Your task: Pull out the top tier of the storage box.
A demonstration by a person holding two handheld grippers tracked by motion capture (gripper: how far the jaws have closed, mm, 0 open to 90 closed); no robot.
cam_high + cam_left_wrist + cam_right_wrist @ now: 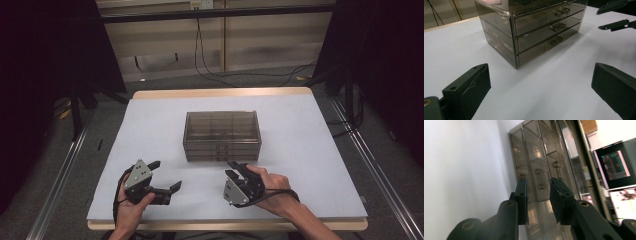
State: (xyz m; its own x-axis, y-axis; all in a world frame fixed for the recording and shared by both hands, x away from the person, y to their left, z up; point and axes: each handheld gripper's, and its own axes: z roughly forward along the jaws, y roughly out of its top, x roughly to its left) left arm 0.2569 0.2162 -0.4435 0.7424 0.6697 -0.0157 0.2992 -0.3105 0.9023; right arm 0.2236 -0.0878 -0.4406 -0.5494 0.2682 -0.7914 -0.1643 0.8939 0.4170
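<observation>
Both grippers rest near the desk's front edge. Right gripper [239, 169], rolled on its side, points at the drawer chest [222, 135] at mid-desk, its front facing the person, the handles [539, 178] stacked directly ahead. Its jaws are narrowly parted, pinching nothing. Left gripper [165, 174], farther off, stands spread wide, empty.

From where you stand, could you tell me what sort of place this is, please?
Probably a lab recording station: a table with a white cover, dark curtains at both sides, loose cables on the floor behind, and monitors nearby.
</observation>
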